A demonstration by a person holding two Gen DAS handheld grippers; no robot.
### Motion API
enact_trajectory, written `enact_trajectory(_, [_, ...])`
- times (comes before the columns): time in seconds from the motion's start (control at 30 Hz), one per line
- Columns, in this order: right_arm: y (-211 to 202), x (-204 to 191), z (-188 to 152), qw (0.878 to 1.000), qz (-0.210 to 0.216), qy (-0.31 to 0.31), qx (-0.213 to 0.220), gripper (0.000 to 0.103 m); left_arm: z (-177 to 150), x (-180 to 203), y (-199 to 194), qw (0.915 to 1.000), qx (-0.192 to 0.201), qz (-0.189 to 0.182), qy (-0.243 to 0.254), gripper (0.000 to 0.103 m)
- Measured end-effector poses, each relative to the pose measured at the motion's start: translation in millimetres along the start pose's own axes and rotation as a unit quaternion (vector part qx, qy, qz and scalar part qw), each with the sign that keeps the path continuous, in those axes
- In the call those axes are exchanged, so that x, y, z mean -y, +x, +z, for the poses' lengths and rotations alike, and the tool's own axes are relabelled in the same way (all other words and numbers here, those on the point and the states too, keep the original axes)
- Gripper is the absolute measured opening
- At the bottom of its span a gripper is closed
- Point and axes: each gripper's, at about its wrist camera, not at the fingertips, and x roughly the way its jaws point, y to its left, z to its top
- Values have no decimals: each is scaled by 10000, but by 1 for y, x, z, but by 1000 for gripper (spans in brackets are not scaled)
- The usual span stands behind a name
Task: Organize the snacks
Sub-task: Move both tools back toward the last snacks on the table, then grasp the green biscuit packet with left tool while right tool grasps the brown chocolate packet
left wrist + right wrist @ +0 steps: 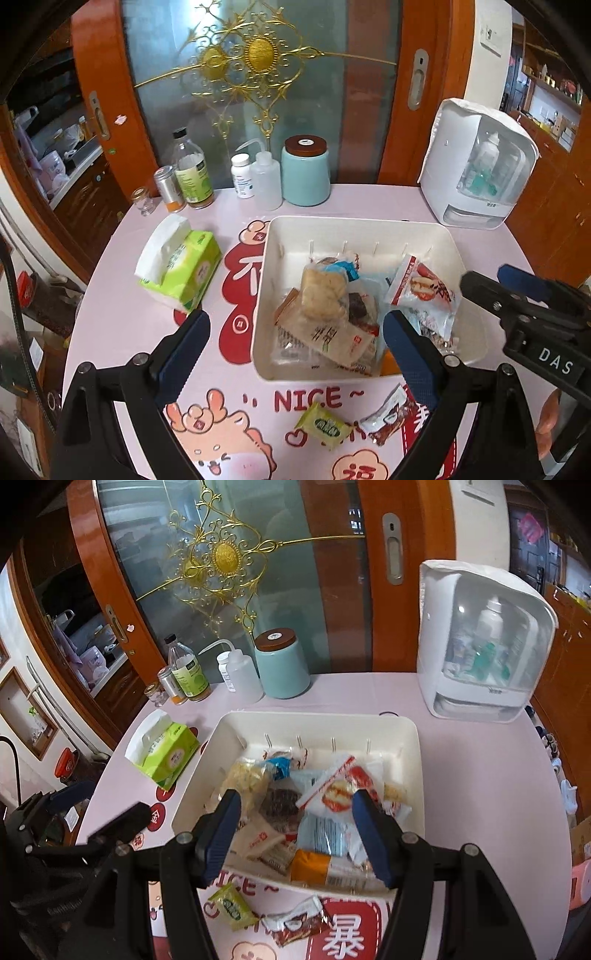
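Note:
A white bin (354,226) (317,718) on the pink table holds several wrapped snacks, with a red-and-white packet (421,291) (332,790) leaning on top. Two snacks lie on the table in front of the bin: a green packet (322,424) (232,906) and a brown-and-white packet (391,417) (299,921). My left gripper (295,319) (107,805) stands wide open over the bin's near left part, with nothing held. My right gripper (295,797) (485,275) hovers over the bin's near side, jaws apart and empty.
A green tissue pack (181,266) lies left of the bin. Bottles, a small can and a teal jar (306,170) line the table's back edge. A white cabinet-like appliance (476,166) stands at the back right. Glass sliding doors close off the back.

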Motion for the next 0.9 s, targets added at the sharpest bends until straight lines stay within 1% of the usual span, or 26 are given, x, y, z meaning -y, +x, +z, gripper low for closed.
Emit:
enact_trajectory(0.23, [-15, -1, -37, 9999, -145, 22, -87, 63, -33, -23, -20, 9998, -27, -74, -159, 94])
enact_trajectory(0.3, [-14, -1, -48, 9997, -146, 51, -184, 63, -41, -27, -23, 9997, -49, -53, -214, 94])
enact_trajectory(0.43, [-6, 1, -74, 9989, -185, 167, -407, 63, -63, -35, -22, 9988, -80, 49, -489, 94])
enact_trajectory(0.53, [9, 5, -96, 9970, -259, 367, -630, 63, -82, -34, -7, 9976, -281, 99, -620, 94])
enact_trajectory(0.67, [36, 10, -122, 9920, -257, 723, -1000, 63, -114, -27, 35, 9934, -845, 9, -770, 94])
enact_trajectory(0.7, [43, 11, -128, 9908, -279, 796, -1062, 63, -122, -25, 47, 9922, -958, 56, -798, 94])
enact_trajectory(0.77, [57, 14, -136, 9881, -340, 958, -1156, 63, -132, -22, 63, 9904, -1066, 153, -864, 94])
enact_trajectory(0.9, [85, 17, -149, 9816, -552, 1269, -1318, 63, -144, -22, 95, 9840, -1280, 307, -1201, 92])
